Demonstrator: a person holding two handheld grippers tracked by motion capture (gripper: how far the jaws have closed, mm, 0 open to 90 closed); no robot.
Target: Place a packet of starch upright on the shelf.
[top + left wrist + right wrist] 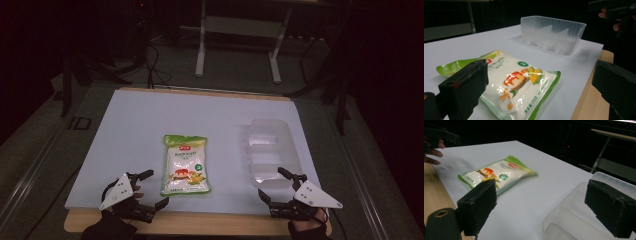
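Lying flat on the white counter (pixel 150 120) is a bag (pixel 185 165), and both claws wait at the near edge with nothing in them. The left claw (pixel 152 189) sits just left of the bag, with its jaws spread wide. The right claw (pixel 274 185) is on the other side of the bag, well apart from it, also wide open, right by the near end of a clear tray (pixel 272 150). The job looks like picking up the bag, maybe to put it in the tray. To do it well, the left claw should slide in low from the bag's side, get one jaw over and one under the edge, and pinch the flat green rim, not the fat middle. The bag looks soft and slippery, so a firm, slow squeeze is best. It is white with green edges, with a picture of orange and yellow food on the front. It is puffy and shiny. The tray has walls inside that split it into parts.
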